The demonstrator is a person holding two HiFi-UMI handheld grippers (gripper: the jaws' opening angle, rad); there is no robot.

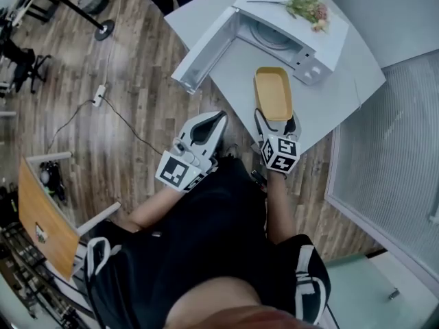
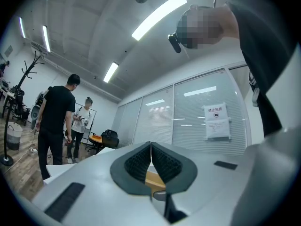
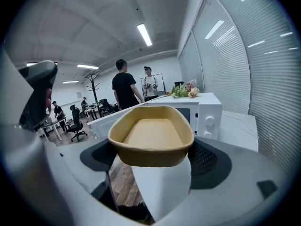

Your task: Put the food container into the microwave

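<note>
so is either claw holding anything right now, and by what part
The right claw grips the food container by its near short end, one jaw on each side. The left claw is shut and empty.

Left tool, jaws together and empty; right tool, jaws tight on food container.

The food container hides much of the microwave front (right gripper view).

The food container looks like smooth, matt tan plastic. The microwave has a smooth white casing, the table a matt top. The floor shows wood-grain planks. The pads of the left gripper are black, finely ribbed.
</note>
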